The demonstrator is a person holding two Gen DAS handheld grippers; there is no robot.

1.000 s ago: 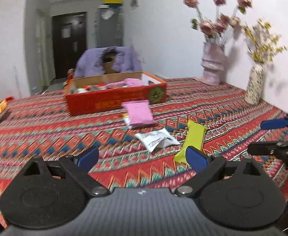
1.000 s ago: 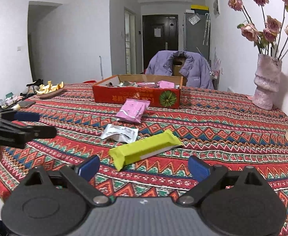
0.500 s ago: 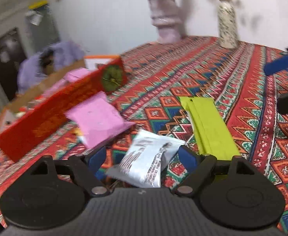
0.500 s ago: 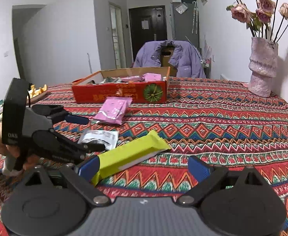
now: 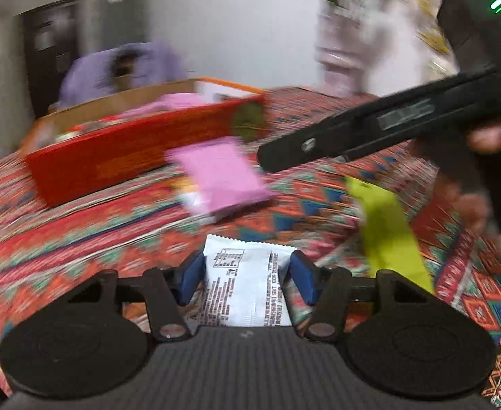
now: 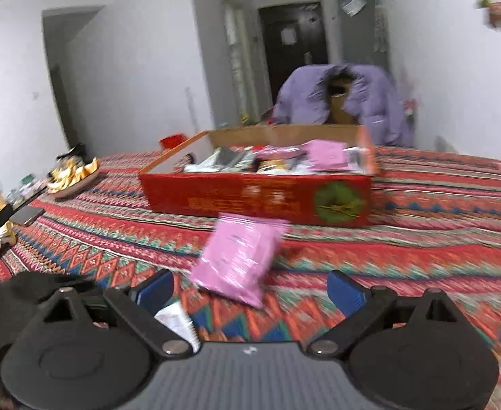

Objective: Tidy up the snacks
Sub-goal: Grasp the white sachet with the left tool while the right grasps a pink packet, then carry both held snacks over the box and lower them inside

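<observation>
My left tongs [image 5: 247,275] pinch one white printed snack packet [image 5: 245,290], both blue pads [image 5: 191,275] pressed against its sides, packet sticking out ahead of the tips. Ahead-left of these tongs: one red open box [image 5: 120,157] on the patterned tablecloth [image 5: 62,239], several snacks inside, count blurred. Straight ahead, between tongs and box: one pink pouch [image 5: 221,174], something small and pale under its near edge, can't tell what. Ahead-right: one lime-green bar [image 5: 389,232] lying flat, apart from the pink pouch. Far right, above the bar: my other tool's black body with a green light, held in my hand [image 5: 489,136].

My right tongs [image 6: 250,290] are spread wide, nothing between the pads [image 6: 344,292]. Far left of them: one dish of yellow-wrapped items [image 6: 74,177] at the table edge. By the left pad: a corner of the white packet [image 6: 177,323]. Just ahead, between the pads' line: the pink pouch [image 6: 238,258], tilted. Beyond it: the red box [image 6: 257,198], one pink pouch visible on top of the mixed packets inside. Behind the box: one purple jacket [image 6: 342,99] over a chair.
</observation>
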